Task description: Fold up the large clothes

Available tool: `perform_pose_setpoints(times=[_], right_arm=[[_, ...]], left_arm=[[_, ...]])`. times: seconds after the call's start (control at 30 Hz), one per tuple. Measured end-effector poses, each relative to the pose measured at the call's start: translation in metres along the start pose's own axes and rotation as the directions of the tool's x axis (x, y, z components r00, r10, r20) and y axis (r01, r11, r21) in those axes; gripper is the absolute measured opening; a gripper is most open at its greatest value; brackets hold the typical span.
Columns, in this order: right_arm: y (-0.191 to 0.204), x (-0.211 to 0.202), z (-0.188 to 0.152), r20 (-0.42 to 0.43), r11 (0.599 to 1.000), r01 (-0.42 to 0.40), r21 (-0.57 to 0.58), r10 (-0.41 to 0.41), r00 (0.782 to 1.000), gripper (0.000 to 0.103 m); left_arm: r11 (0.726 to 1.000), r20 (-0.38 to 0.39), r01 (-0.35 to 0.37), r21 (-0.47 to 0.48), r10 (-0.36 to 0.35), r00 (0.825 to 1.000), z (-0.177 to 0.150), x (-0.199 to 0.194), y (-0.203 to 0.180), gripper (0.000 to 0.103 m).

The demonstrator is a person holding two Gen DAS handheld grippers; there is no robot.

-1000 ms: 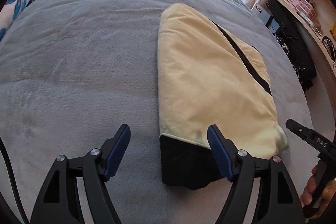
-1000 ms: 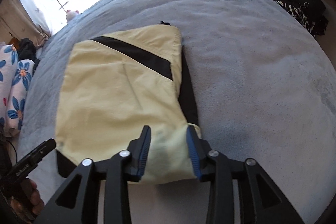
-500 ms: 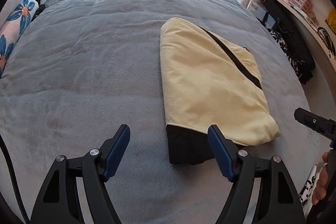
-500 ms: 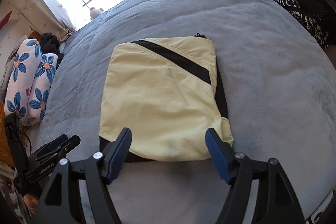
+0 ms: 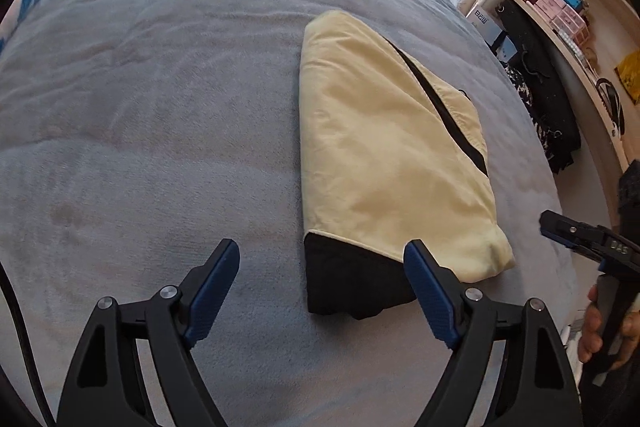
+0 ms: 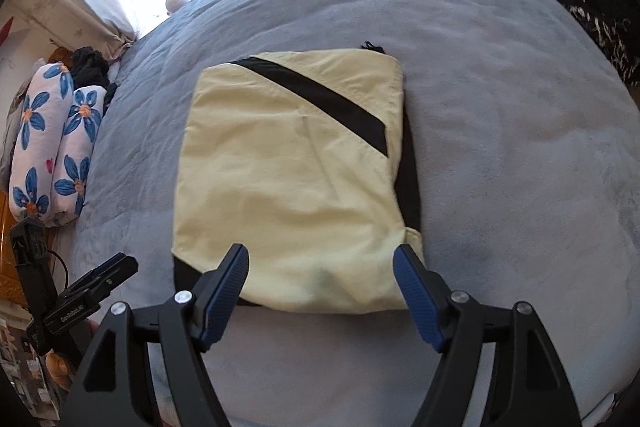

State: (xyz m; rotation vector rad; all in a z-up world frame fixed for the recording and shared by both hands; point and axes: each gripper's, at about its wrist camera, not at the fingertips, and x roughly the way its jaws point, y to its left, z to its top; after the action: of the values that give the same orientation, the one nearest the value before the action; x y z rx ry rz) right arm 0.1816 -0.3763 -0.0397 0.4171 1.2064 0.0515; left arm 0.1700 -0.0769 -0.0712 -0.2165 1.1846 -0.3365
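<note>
A pale yellow garment with a black diagonal stripe [image 5: 384, 155] lies folded into a rectangle on the grey bed [image 5: 160, 107]; a black layer sticks out at its near corner. My left gripper [image 5: 322, 279] is open and empty, hovering above that near black corner. The same garment [image 6: 288, 179] fills the middle of the right wrist view. My right gripper [image 6: 320, 279] is open and empty, just over the garment's near edge. The right gripper also shows at the right edge of the left wrist view [image 5: 588, 241].
Flower-print pillows [image 6: 48, 147] and dark clothes lie at the bed's left side. A wooden shelf with boxes [image 5: 568, 15] and dark patterned clothing [image 5: 536, 107] stand to the right of the bed. A bright window is beyond the far edge.
My right gripper opened and let go of the garment's near edge, then drew back slightly. The left gripper stayed open, pulled back, then came closer again. The garment lies still.
</note>
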Motion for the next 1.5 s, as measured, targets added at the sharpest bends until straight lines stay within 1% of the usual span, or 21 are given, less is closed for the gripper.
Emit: perform_pose_setpoints(times=[0.07, 0.17, 0.23, 0.27, 0.33, 0.43, 0.47, 0.53, 0.67, 0.8, 0.9, 0.97, 1.03, 1.07, 1.1, 1.17, 1.23, 1.37, 1.4, 1.47, 1.5], right_arm=[[-0.015, 0.014, 0.004, -0.026, 1.000, -0.007, 0.009, 0.008, 1.000, 0.075], [-0.040, 0.036, 0.011, -0.067, 0.998, -0.042, 0.038, 0.045, 0.997, 0.075], [-0.056, 0.050, 0.015, -0.085, 0.998, -0.046, 0.045, 0.050, 0.995, 0.075], [-0.065, 0.058, 0.017, -0.100, 0.995, -0.081, 0.054, 0.086, 0.991, 0.075], [-0.075, 0.068, 0.020, -0.115, 0.991, -0.114, 0.071, 0.121, 0.986, 0.075], [-0.086, 0.081, 0.023, -0.119, 0.982, -0.172, 0.084, 0.181, 0.976, 0.075], [-0.087, 0.084, 0.024, -0.116, 0.974, -0.212, 0.080, 0.221, 0.968, 0.075], [-0.086, 0.087, 0.027, -0.104, 0.968, -0.244, 0.065, 0.249, 0.963, 0.075], [-0.076, 0.099, 0.033, -0.101, 0.940, -0.341, 0.029, 0.342, 0.934, 0.075], [-0.060, 0.114, 0.040, -0.097, 0.919, -0.393, -0.004, 0.391, 0.915, 0.075], [-0.050, 0.123, 0.046, -0.073, 0.906, -0.423, -0.018, 0.421, 0.904, 0.075], [-0.046, 0.129, 0.050, -0.063, 0.897, -0.441, -0.008, 0.440, 0.896, 0.069], [-0.041, 0.134, 0.052, -0.057, 0.904, -0.428, -0.012, 0.426, 0.903, 0.057], [-0.040, 0.135, 0.053, -0.055, 0.908, -0.419, -0.014, 0.418, 0.907, 0.053], [-0.040, 0.135, 0.053, -0.051, 0.910, -0.414, -0.010, 0.414, 0.909, 0.047], [-0.044, 0.134, 0.053, -0.038, 0.911, -0.413, 0.010, 0.413, 0.910, 0.039], [-0.044, 0.130, 0.052, -0.023, 0.911, -0.411, 0.024, 0.412, 0.911, 0.026], [-0.027, 0.117, 0.050, 0.003, 0.930, -0.367, -0.011, 0.367, 0.930, 0.017], [-0.022, 0.114, 0.050, 0.008, 0.935, -0.355, -0.021, 0.355, 0.935, 0.015], [-0.003, 0.104, 0.050, 0.026, 0.955, -0.287, -0.078, 0.290, 0.957, 0.014], [0.004, 0.099, 0.049, 0.036, 0.959, -0.263, -0.104, 0.268, 0.963, 0.013]], left_arm=[[0.999, -0.018, 0.040, -0.020, -0.040, 0.999, 0.003, 0.013, 0.003, 0.083], [0.994, -0.054, 0.097, -0.046, -0.100, 0.994, 0.006, 0.036, 0.008, 0.083], [0.991, -0.065, 0.118, -0.058, -0.121, 0.990, 0.008, 0.050, 0.009, 0.083], [0.989, -0.066, 0.136, -0.061, -0.140, 0.988, 0.010, 0.057, 0.010, 0.083], [0.985, -0.072, 0.156, -0.066, -0.161, 0.984, 0.012, 0.068, 0.010, 0.083], [0.983, -0.079, 0.162, -0.084, -0.169, 0.982, 0.015, 0.085, 0.012, 0.083], [0.980, -0.082, 0.174, -0.093, -0.182, 0.980, 0.017, 0.091, 0.013, 0.083], [0.978, -0.079, 0.185, -0.099, -0.193, 0.978, 0.019, 0.100, 0.014, 0.083], [0.973, -0.059, 0.218, -0.075, -0.223, 0.973, 0.024, 0.112, 0.008, 0.083], [0.972, -0.051, 0.234, -0.031, -0.236, 0.970, 0.032, 0.122, -0.004, 0.083], [0.974, -0.052, 0.226, -0.007, -0.226, 0.973, 0.035, 0.128, -0.012, 0.083], [0.976, -0.050, 0.220, 0.003, -0.219, 0.974, 0.038, 0.132, -0.016, 0.083], [0.975, -0.048, 0.220, 0.005, -0.220, 0.974, 0.041, 0.133, -0.017, 0.083], [0.975, -0.049, 0.221, 0.002, -0.221, 0.974, 0.042, 0.134, -0.017, 0.083], [0.975, -0.050, 0.222, 0.001, -0.221, 0.974, 0.043, 0.134, -0.017, 0.082], [0.977, -0.042, 0.212, 0.006, -0.212, 0.976, 0.042, 0.131, -0.018, 0.073], [0.982, -0.032, 0.185, 0.026, -0.185, 0.982, 0.042, 0.126, -0.019, 0.064], [0.988, 0.001, 0.134, 0.078, -0.134, 0.991, 0.043, 0.111, -0.027, 0.042], [0.989, 0.015, 0.117, 0.096, -0.119, 0.993, 0.043, 0.106, -0.031, 0.040], [0.989, 0.036, 0.090, 0.121, -0.095, 0.995, 0.044, 0.096, -0.036, 0.036], [0.988, 0.049, 0.077, 0.133, -0.084, 0.995, 0.045, 0.090, -0.040, 0.035]])
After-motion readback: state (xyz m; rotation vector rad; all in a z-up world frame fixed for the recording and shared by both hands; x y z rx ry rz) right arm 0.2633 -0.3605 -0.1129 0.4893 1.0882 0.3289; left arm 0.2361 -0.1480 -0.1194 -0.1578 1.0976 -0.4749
